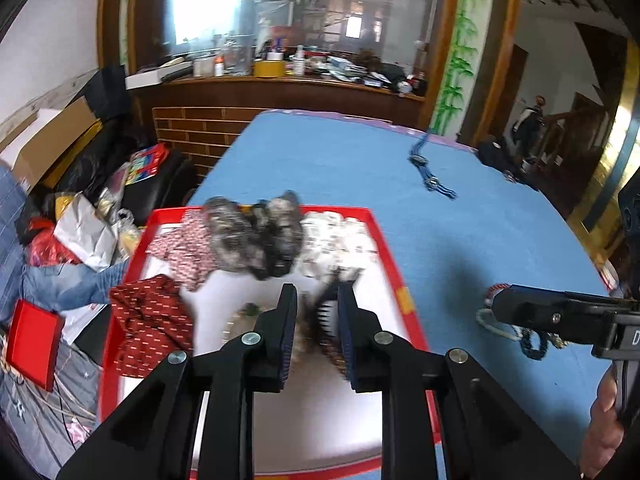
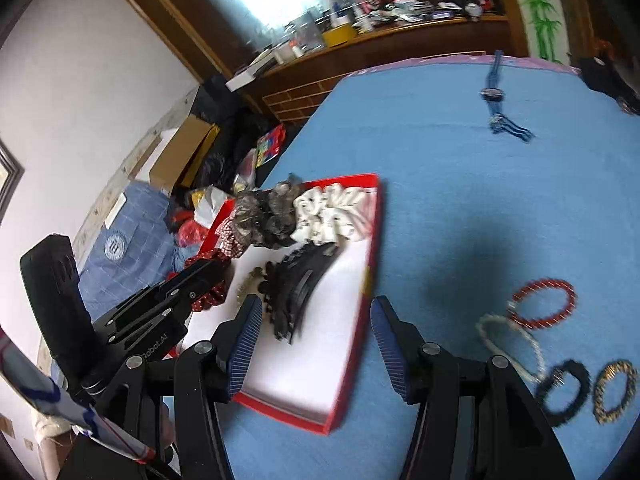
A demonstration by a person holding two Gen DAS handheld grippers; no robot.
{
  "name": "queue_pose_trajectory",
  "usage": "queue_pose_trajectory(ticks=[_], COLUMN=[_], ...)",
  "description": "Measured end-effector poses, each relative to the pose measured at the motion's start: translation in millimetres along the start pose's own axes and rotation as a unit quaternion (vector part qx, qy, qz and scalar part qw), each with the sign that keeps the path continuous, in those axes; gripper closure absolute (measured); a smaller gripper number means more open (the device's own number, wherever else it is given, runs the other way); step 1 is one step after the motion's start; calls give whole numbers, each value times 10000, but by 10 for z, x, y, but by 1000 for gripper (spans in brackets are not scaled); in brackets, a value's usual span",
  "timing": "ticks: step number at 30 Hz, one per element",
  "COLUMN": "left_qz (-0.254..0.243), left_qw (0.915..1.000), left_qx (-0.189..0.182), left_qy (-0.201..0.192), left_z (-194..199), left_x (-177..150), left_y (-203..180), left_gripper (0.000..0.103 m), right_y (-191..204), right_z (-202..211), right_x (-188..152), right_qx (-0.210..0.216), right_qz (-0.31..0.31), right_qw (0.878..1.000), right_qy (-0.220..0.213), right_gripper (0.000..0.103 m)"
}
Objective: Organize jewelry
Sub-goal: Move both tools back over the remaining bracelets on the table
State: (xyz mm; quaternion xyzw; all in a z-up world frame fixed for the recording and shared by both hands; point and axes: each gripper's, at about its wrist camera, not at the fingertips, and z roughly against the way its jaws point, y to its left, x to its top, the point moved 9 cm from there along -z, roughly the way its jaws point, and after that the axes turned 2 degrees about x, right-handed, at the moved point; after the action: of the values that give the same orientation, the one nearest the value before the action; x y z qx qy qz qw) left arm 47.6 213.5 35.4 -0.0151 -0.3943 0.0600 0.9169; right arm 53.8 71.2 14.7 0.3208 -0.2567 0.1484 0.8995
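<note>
We hold our right gripper [image 2: 316,344] wide open and empty over the red tray's [image 2: 370,280] rim, the bracelets [image 2: 544,309] lying on the blue cloth to its right, nearer it than our left gripper [image 1: 318,322], narrowly parted around a blurred hair clip [image 1: 326,312].

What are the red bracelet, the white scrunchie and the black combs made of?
The red bracelet looks like small glossy beads, perhaps glass or plastic: its ring is bumpy and shiny. The white scrunchie looks like soft matte cloth: it puckers into folds. The black combs look like hard plastic: stiff curved bars with teeth, though blurred.
</note>
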Motion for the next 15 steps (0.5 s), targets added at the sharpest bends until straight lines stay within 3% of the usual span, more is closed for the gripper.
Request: queue_pose_trajectory(ticks=[12,15], left_qz=[-722,-941], left_qw=[9960,9927], left_qx=[-430,-545], left_qy=[317,522], left_z=[-131,-227], left_x=[-207,-300], left_y=[-950,-1232], left_gripper=[83,79], right_y=[-876,-1138], right_z=[709,879], right_x=[-251,-321], right_qx=[-348,-481], right_qz=[-723,-934], right_qw=[9961,9933], right_qy=[-377,-476], right_gripper=[42,42])
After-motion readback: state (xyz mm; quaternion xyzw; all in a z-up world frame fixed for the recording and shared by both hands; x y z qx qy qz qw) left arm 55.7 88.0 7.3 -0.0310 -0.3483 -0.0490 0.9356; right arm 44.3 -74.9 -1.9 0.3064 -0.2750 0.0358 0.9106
